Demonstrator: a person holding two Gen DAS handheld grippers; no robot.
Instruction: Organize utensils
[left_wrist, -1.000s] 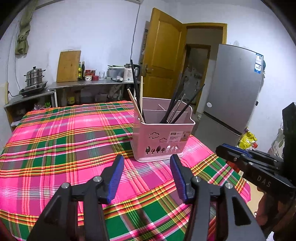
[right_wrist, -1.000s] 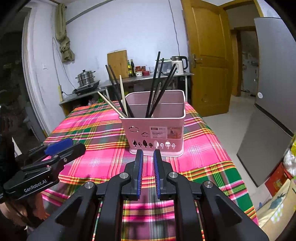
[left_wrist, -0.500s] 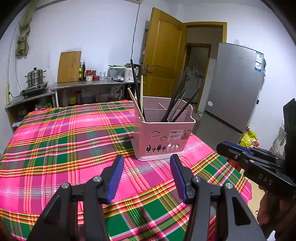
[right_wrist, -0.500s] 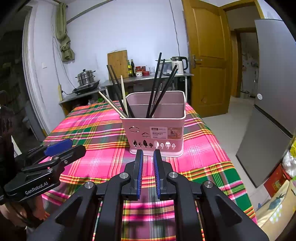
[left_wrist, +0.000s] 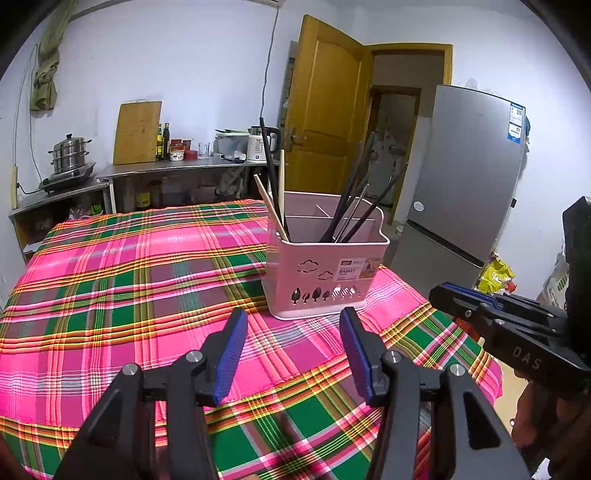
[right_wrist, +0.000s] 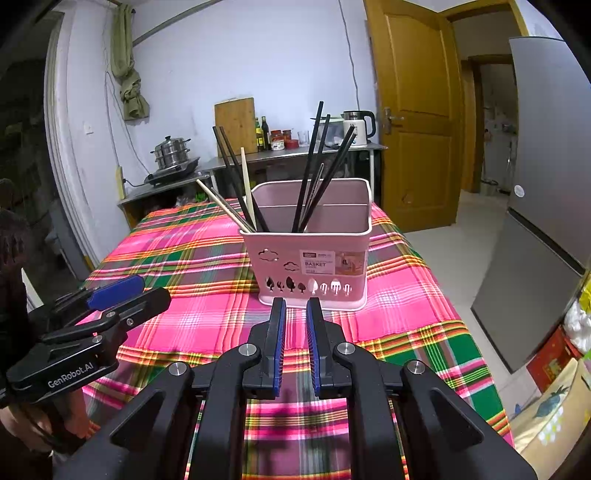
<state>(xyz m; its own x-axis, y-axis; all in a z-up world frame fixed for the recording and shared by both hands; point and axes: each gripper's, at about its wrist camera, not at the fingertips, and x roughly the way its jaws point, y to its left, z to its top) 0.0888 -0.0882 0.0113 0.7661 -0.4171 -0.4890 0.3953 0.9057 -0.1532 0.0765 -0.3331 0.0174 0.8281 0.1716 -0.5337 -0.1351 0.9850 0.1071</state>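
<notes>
1. Straight ahead in the left wrist view, just above frame centre, stands the pink utensil basket (left_wrist: 325, 266) on the plaid tablecloth (left_wrist: 129, 280). The left gripper (left_wrist: 291, 354) sits at the lower middle of the frame, its blue pads well apart with nothing between them. The basket lies just beyond the fingertips, a little right of their midline.

2. Same view: dark chopsticks (left_wrist: 354, 206) lean up and to the right out of the basket, and pale wooden chopsticks (left_wrist: 275, 206) lean left at its near-left corner. Their long axes run steeply upward, so I judge a grasp would have to come from above the rim. The right gripper (left_wrist: 461, 301) enters from the right edge, partly cut off.

3. Right wrist view: the basket (right_wrist: 314, 258) stands at centre, directly beyond the right gripper (right_wrist: 295, 321), whose pads are nearly together with a narrow empty gap. By my reading, this hand is better lined up with the basket.

4. Hard to tell: the basket's floor and the utensils' lower ends are hidden by its walls, so which compartment each stick sits in is unclear. No loose utensils show on the cloth.
</notes>
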